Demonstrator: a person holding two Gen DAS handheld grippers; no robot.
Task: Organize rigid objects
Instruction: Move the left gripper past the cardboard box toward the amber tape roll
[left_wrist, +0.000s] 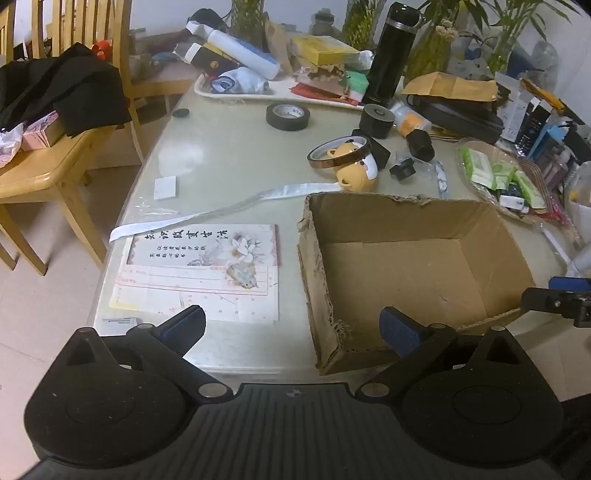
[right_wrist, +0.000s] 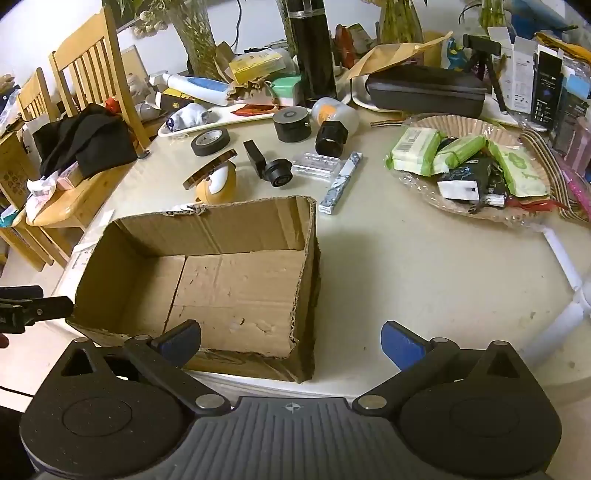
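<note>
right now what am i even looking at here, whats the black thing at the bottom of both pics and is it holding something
Each black shape is a handheld grasping tool with two blue-padded fingers; a person carries one in each hand, and a camera on each looks forward along its fingers. One picture comes from the left tool, the other from the right tool. Both stand wide open and hold nothing. Ahead on the pale table sits an empty brown cardboard box. Behind it lie a black tape roll, an amber tape ring resting on a yellow toy, and small black parts.
</note>
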